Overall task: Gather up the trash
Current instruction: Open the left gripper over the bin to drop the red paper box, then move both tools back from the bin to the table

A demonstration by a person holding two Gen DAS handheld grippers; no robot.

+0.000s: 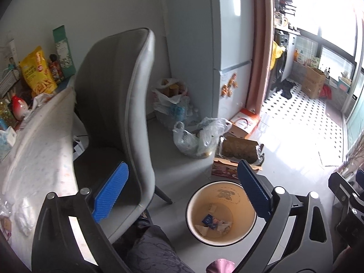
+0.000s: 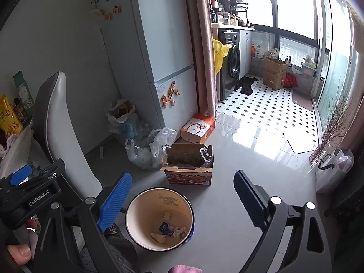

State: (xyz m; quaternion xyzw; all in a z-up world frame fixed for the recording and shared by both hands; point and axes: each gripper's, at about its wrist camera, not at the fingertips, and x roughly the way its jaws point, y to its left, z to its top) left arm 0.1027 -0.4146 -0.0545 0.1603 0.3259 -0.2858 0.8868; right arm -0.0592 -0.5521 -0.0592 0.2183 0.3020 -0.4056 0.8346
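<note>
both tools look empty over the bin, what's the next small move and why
Probably swing the left tool back toward the table for another scrap. Both it and the right tool stand open and empty, and the bin already holds paper bits.

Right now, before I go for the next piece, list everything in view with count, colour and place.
Trash bin: one, cream inside, on the floor below both grippers.
Scraps: several, paper, one dark blue, at the bin's bottom.
Chair: one, grey, at the table.
Table: one, pale cloth, left.
Snack bag: one, yellow, on the table's far end.
Plastic bags: two clear on the floor beside the fridge.
Open carton: one, printed, behind the bin.
Orange box: one, at the fridge's foot.
Fridge: one, pale blue.
Left gripper: blue pads, open, empty.
Right gripper: open, empty.
</note>
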